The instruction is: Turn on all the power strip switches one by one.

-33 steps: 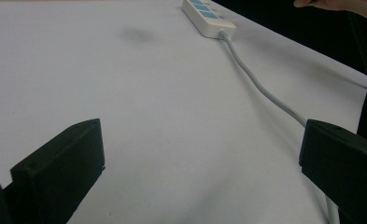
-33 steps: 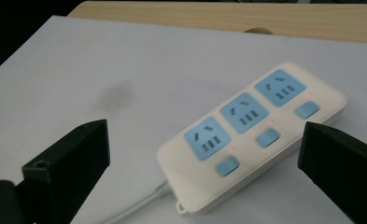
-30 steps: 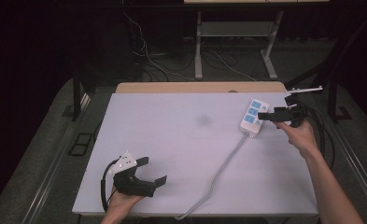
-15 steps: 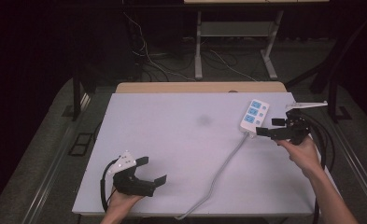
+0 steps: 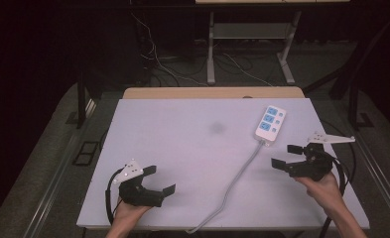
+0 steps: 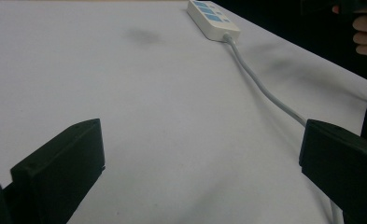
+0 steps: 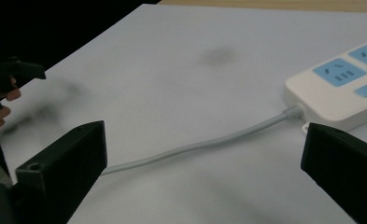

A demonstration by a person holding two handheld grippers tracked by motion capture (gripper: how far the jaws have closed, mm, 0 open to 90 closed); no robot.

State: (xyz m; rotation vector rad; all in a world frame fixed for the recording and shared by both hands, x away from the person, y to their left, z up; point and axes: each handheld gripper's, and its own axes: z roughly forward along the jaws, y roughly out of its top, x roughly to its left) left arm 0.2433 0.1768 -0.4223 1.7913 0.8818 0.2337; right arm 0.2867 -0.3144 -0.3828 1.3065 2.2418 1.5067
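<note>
Jaws on both grippers stand wide apart with nothing between them. Starting at the left, the left gripper (image 5: pixel 157 181) sits low near the desk's front left corner, aimed across the bare white desk (image 5: pixel 182 148), well apart from anything it could take. From its own view the desk top runs away clear between its jaws, with the cord (image 6: pixel 260 88) passing on the far side.

Moving rightward, the grey cord (image 5: pixel 237 183) snakes from the front edge of the desk up to the power strip (image 5: pixel 270 124), which lies flat toward the back right corner, its blue sockets facing up.

Further right, the right gripper (image 5: pixel 287 155) hovers near the desk's right edge, just in front of the strip and pointing inward at the cord. In the right gripper view the cord (image 7: pixel 195 147) crosses between its jaws, and the strip's end (image 7: pixel 340 88) lies near the right-hand one.

To my eye the strip is what the right hand is working on. Doing it well probably means closing on the body's long sides rather than the springy cord, coming in level so the strip does not skid, and keeping slack in the cord so it does not drag the strip round.
</note>
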